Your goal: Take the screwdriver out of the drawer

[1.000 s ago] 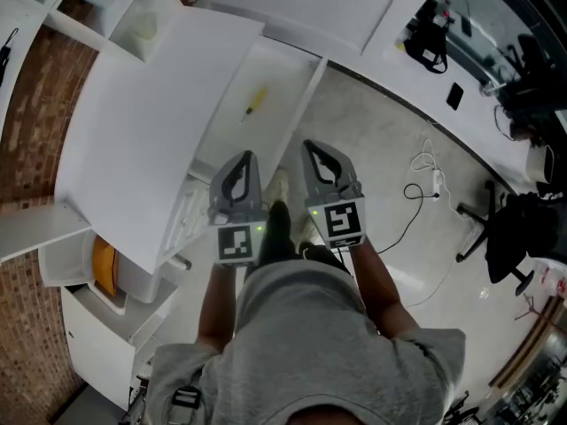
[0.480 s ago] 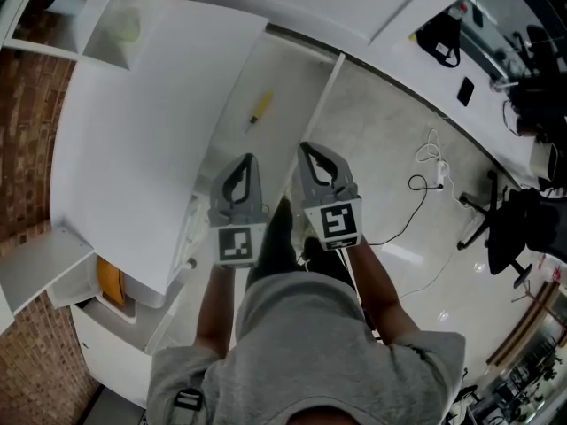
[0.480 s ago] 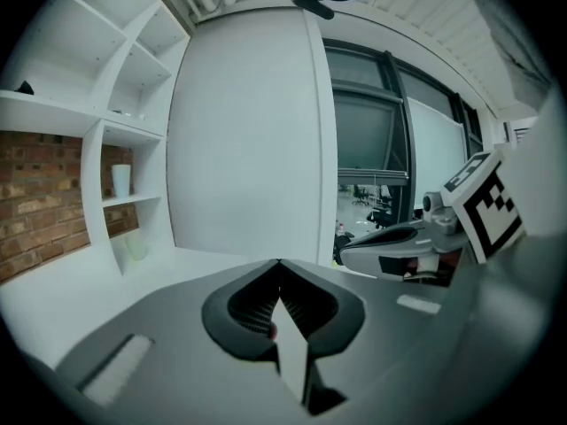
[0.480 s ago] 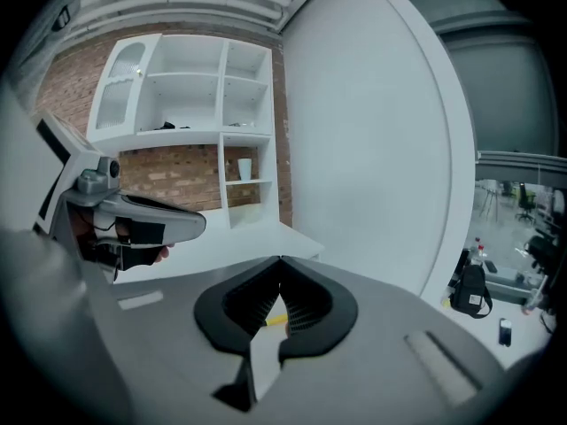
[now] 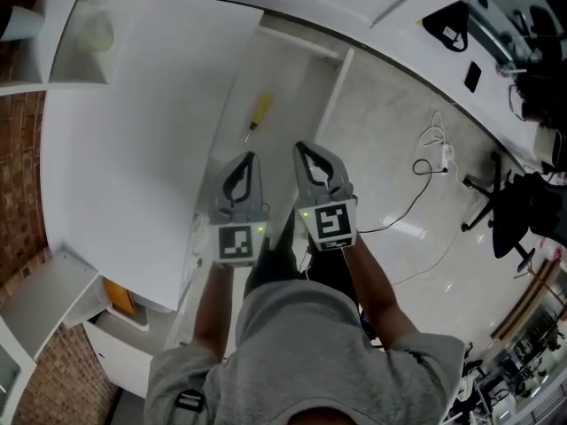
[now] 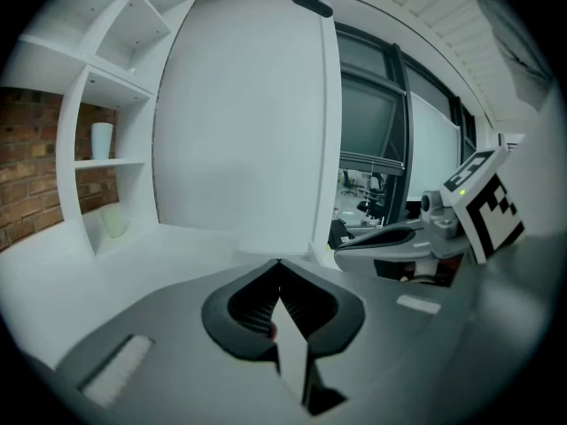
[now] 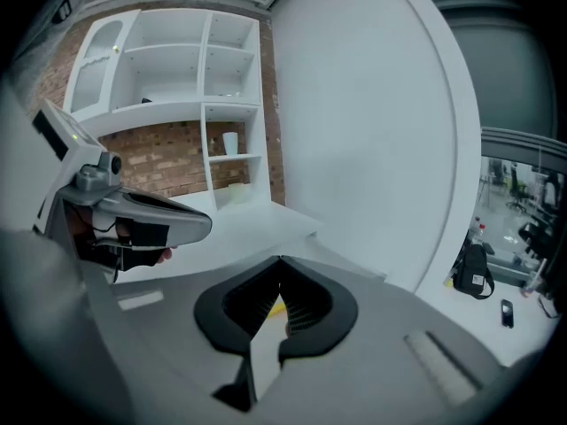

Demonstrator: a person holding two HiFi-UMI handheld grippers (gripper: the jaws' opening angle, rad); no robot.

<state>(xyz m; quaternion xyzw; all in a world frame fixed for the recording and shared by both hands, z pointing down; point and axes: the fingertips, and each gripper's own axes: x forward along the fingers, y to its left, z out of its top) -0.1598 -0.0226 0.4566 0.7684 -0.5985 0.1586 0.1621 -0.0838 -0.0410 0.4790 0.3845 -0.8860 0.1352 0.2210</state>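
A screwdriver (image 5: 258, 113) with a yellow handle lies in the open white drawer (image 5: 339, 80), its tip pointing toward me. My left gripper (image 5: 248, 157) is shut and empty, its tip just short of the screwdriver's tip. Beside it my right gripper (image 5: 299, 147) is also shut and empty, over the drawer's right half. In the left gripper view the jaws (image 6: 279, 262) meet at a point, with the right gripper (image 6: 399, 237) alongside. In the right gripper view the shut jaws (image 7: 280, 259) frame a sliver of the yellow screwdriver (image 7: 276, 306).
The white desk top (image 5: 133, 149) lies left of the drawer, with open shelves (image 5: 80, 34) behind it. An orange thing (image 5: 120, 297) sits in a lower compartment. A cable with a power strip (image 5: 434, 162) and an office chair (image 5: 514, 211) stand on the floor to the right.
Both grippers have come down and forward side by side toward the open drawer, still shut. The screwdriver lies where it was.
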